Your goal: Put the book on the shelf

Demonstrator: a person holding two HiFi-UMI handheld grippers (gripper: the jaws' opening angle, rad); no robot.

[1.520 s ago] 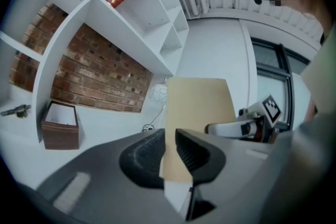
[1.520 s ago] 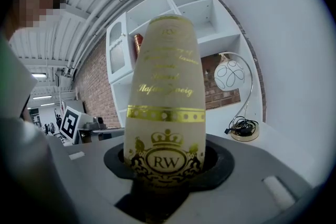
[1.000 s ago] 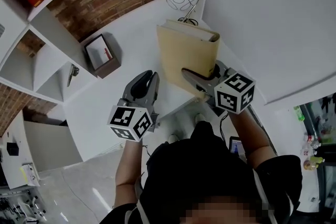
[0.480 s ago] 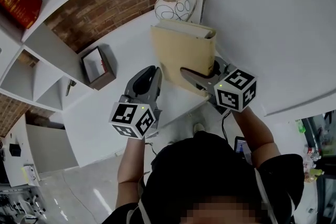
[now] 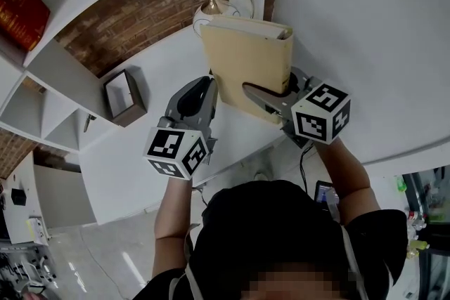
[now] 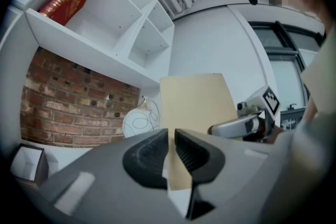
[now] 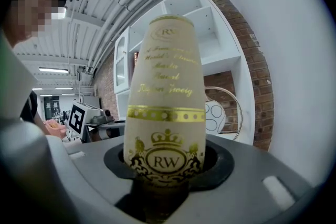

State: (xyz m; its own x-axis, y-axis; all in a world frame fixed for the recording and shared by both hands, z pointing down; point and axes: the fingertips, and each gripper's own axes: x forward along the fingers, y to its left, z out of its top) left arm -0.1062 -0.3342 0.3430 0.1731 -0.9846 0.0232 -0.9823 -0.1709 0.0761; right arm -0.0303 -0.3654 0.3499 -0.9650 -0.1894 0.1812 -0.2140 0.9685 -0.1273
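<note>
Here, Book Gripped Short of the Shelf

The book (image 5: 247, 60) is clamped upright at its spine by the right gripper (image 5: 259, 93), in front of the lamp (image 5: 211, 5), apart from the shelf (image 5: 62, 67). The left gripper (image 5: 202, 89), beside it, is nearly closed on nothing.
</note>
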